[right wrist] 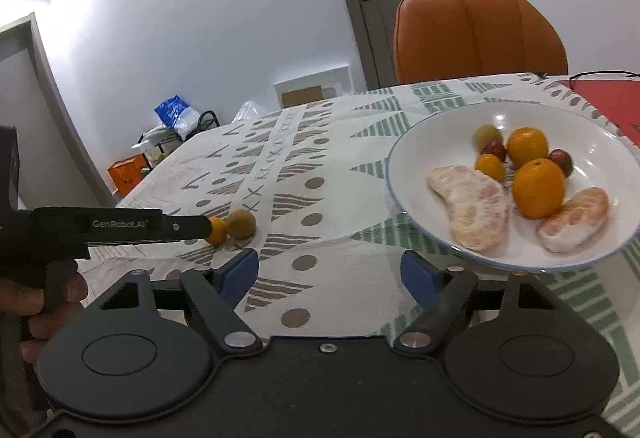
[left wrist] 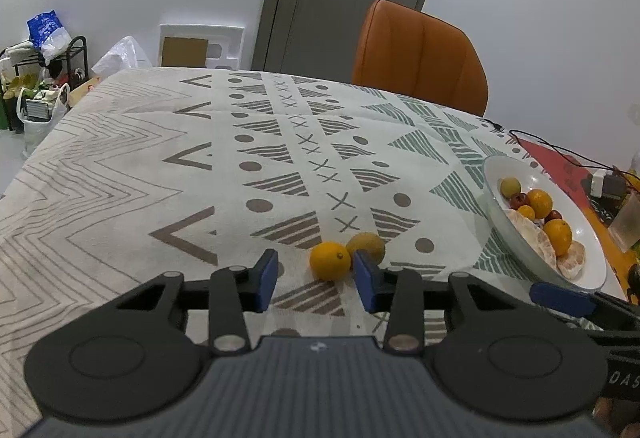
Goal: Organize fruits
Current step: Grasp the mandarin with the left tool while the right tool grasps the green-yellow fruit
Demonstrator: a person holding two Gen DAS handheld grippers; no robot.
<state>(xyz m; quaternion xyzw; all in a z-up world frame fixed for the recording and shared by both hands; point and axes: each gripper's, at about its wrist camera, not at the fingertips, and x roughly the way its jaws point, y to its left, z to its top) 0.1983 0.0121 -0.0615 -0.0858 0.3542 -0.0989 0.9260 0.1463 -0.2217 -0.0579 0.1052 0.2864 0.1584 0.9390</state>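
A small orange (left wrist: 330,261) and a brownish-green round fruit (left wrist: 366,247) lie side by side on the patterned tablecloth. My left gripper (left wrist: 315,280) is open, its blue pads just short of the orange, one on each side. In the right wrist view the same orange (right wrist: 216,230) and brown fruit (right wrist: 241,223) sit at the left gripper's tip. A white bowl (right wrist: 404,154) holds oranges, peeled pomelo pieces and small red and green fruits; it also shows in the left wrist view (left wrist: 494,174). My right gripper (right wrist: 330,274) is open and empty, just in front of the bowl.
An orange chair (left wrist: 420,54) stands at the table's far edge. A red mat (left wrist: 554,158), black cables and a charger lie at the far right. Bags and a rack (left wrist: 44,78) stand on the floor beyond the left edge.
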